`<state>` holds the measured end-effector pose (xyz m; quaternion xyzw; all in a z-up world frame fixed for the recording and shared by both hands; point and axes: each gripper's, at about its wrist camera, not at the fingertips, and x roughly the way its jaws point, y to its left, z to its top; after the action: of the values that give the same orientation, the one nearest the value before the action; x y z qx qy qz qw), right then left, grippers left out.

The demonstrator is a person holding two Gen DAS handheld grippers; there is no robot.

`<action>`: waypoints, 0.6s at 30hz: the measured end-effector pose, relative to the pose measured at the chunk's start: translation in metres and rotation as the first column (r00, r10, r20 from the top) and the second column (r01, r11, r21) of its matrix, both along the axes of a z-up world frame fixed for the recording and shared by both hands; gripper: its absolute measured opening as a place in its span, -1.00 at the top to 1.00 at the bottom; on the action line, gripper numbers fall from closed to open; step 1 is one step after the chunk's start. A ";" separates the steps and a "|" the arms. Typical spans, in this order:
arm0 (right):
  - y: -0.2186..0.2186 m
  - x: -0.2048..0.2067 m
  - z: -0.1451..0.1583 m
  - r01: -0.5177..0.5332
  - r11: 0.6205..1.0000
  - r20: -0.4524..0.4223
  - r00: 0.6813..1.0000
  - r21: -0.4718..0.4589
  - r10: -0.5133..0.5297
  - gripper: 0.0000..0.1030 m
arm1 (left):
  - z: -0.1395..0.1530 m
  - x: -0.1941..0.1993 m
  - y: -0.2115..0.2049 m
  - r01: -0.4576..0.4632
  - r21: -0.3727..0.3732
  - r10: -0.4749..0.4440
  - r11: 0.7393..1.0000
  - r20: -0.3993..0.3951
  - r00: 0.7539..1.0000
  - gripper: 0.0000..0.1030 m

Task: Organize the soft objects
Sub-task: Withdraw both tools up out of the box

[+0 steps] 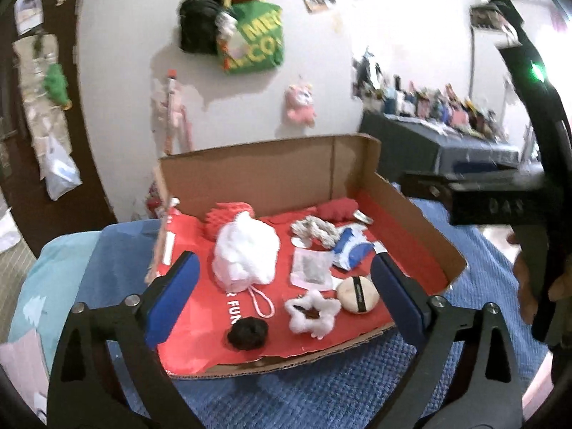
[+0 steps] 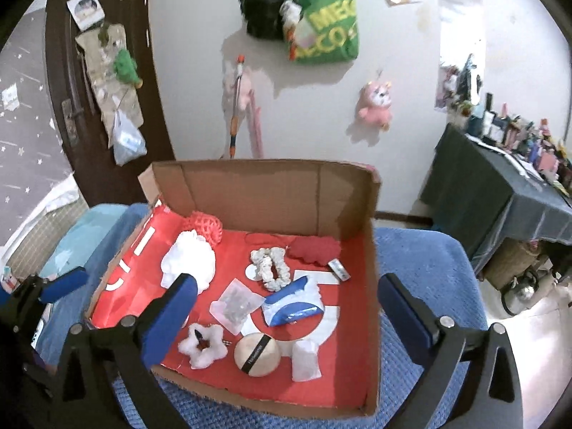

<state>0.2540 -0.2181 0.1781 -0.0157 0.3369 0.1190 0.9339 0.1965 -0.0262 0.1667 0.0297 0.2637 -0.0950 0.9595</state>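
The green bag (image 2: pixel 323 32) on the wall shows yellow "ME" above "CO"; the box floor (image 1: pixel 228 309) reads "FUN".

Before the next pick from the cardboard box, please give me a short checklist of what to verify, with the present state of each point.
1. Left gripper open with nothing between its fingers: ok.
2. Right gripper open with nothing between its fingers: ok.
3. Soft things lie inside the cardboard box, not on the blue mat: ok.
4. White puff lies apart from the black scrunchie: ok.
5. White star scrunchie and round beige pad are separate, easy to take one alone: ok.
6. Which thing goes next, and where: cannot tell.
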 end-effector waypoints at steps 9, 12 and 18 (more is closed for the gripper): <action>0.000 -0.036 -0.030 0.059 0.996 0.132 0.990 -0.065 -0.050 -1.00 | -0.030 0.008 0.009 -0.121 0.003 0.121 0.993 0.054 0.991 -0.91; 0.004 -0.039 -0.050 0.066 0.994 0.158 0.986 -0.084 -0.052 -1.00 | -0.045 0.017 0.007 -0.139 0.017 0.138 0.990 0.068 0.988 -0.91; 0.003 -0.027 -0.086 0.086 0.994 0.143 0.987 -0.073 -0.075 -1.00 | -0.074 0.035 0.009 -0.147 0.031 0.146 0.989 0.035 0.989 -0.91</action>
<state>0.2266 -0.2146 0.0925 -0.0471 0.2751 0.0664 0.9580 0.2316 -0.0171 0.0926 0.0279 0.2512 -0.0192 0.9674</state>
